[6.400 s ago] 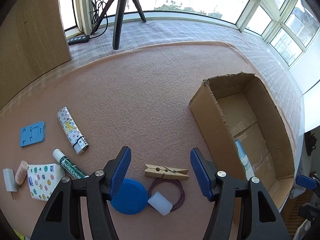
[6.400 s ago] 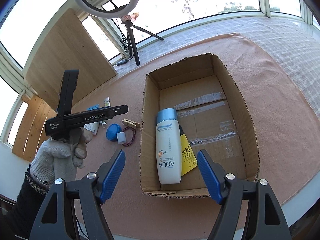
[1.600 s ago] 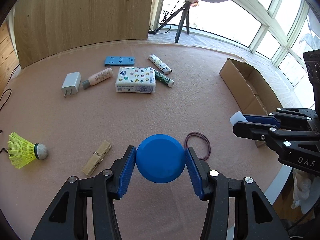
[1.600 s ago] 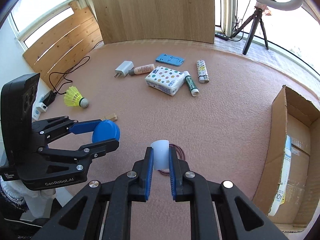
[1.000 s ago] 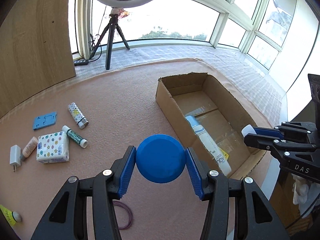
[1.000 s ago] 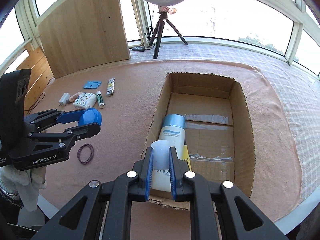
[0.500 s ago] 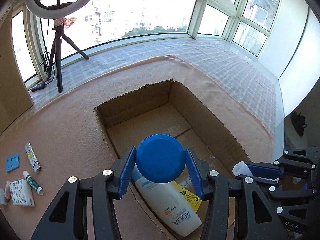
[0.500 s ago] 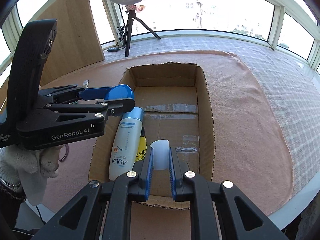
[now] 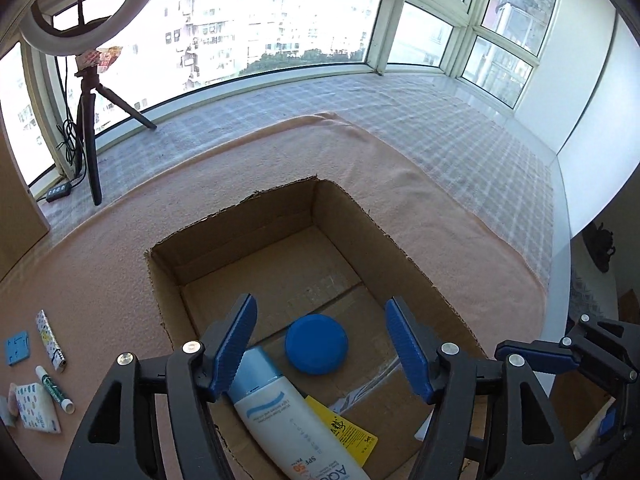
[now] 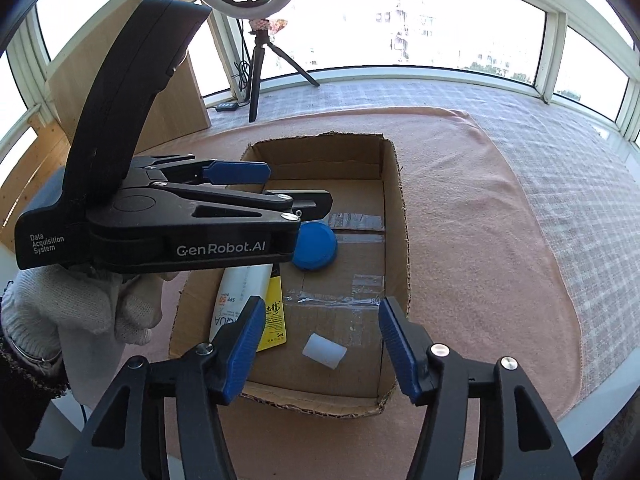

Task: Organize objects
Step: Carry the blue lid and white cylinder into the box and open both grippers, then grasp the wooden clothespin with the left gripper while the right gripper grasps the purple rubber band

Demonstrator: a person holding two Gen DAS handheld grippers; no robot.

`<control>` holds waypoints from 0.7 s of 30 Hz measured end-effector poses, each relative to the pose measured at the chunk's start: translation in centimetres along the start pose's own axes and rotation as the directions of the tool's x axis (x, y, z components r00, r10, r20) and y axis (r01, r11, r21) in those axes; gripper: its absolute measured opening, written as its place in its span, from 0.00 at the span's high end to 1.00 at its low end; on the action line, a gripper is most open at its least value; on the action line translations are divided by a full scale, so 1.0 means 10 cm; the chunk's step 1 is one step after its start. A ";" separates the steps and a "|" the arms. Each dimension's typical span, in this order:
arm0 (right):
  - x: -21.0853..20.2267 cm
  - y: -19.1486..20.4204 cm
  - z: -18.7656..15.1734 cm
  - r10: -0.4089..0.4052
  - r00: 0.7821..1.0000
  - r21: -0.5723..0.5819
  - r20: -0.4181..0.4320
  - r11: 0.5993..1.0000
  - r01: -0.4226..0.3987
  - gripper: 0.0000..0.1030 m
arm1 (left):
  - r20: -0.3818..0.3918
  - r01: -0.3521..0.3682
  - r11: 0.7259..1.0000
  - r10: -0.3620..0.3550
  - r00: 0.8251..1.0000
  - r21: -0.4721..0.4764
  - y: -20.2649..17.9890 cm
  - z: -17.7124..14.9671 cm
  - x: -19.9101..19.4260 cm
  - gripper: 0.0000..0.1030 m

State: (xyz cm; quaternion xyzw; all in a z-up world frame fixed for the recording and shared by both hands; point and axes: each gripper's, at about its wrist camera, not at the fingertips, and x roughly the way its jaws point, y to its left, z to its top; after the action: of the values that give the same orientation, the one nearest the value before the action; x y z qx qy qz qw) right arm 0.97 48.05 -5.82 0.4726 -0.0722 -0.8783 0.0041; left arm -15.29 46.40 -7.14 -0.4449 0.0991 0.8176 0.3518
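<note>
1. Hovering over the cardboard box (image 9: 280, 220), I hold both grippers above its open top. The box is my landmark throughout.
2. Left gripper (image 9: 320, 344): its jaws have just been opening and stand apart, with nothing between the pads. The blue round lid (image 9: 316, 344) lies flat on the box floor directly below the gap, touching neither finger.
3. Right gripper (image 10: 316, 344): its jaws have likewise just been opening and stand apart, empty. The small white cap (image 10: 324, 350) lies on its side on the box floor near the box's near wall, below that gap.
4. Also inside the box: the white sunscreen bottle (image 9: 292, 420), along the wall on the left gripper's side, with a yellow packet (image 10: 274, 316) just beside it.
5. Remaining things lie on the desk (image 9: 100, 280) outside the box, well apart from it on the left gripper's side: a patterned tube (image 9: 50, 340), a green-and-white stick (image 9: 54, 388), a blue flat piece (image 9: 17, 347) and a spotted tissue pack (image 9: 36, 408).
6. The relation that governs my next move, as I judge it: all of these lie beyond the box wall on the left gripper's side, so that gripper is the nearer. The tube and stick each lie with the long axis running towards and away from the camera, roughly parallel to that box wall, so I would close the jaws across that axis.
</note>
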 end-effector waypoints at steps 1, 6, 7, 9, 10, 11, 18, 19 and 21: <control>0.00 -0.01 0.00 0.000 1.000 0.007 0.002 1.000 0.000 0.46 | 0.000 -0.002 1.000 0.002 1.000 0.000 0.01 -0.01 -0.01 0.32; -0.02 0.01 -0.01 0.014 1.000 0.026 0.012 1.000 -0.014 0.46 | 0.006 -0.012 1.000 0.012 1.000 -0.009 0.08 -0.08 -0.11 0.32; -0.03 0.02 -0.01 0.017 1.000 0.026 0.014 1.000 -0.017 0.46 | 0.007 -0.015 1.000 0.015 1.000 -0.013 0.10 -0.11 -0.15 0.32; -0.02 0.08 -0.01 0.022 1.000 0.026 0.011 0.999 -0.022 0.46 | 0.011 -0.024 0.999 0.024 1.000 -0.028 0.17 -0.18 -0.23 0.32; -0.02 0.11 -0.01 0.023 1.000 0.026 0.008 0.999 -0.023 0.46 | 0.012 -0.025 0.999 0.025 1.000 -0.038 0.22 -0.22 -0.28 0.32; -0.02 0.14 -0.01 0.025 1.000 0.027 0.008 0.999 -0.025 0.45 | 0.014 -0.023 0.999 0.024 1.000 -0.046 0.27 -0.26 -0.33 0.32; 0.00 0.43 -0.02 0.048 0.999 0.012 0.002 0.999 -0.048 0.45 | 0.016 -0.072 0.992 0.074 0.997 -0.108 0.70 -0.64 -0.71 0.32; 0.00 0.49 -0.02 0.052 0.999 0.004 0.002 0.999 -0.052 0.45 | 0.017 -0.077 0.990 0.080 0.997 -0.116 0.75 -0.71 -0.77 0.32; 0.00 0.61 -0.02 0.056 0.998 -0.012 0.002 0.998 -0.056 0.45 | 0.017 -0.088 0.987 0.091 0.996 -0.134 0.87 -0.84 -0.89 0.32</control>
State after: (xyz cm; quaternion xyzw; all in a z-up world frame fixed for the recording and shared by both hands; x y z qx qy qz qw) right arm 0.81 41.99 -5.13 0.4694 -0.0801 -0.8788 0.0315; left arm -12.42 31.69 -6.26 -0.4532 0.0603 0.8423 0.2855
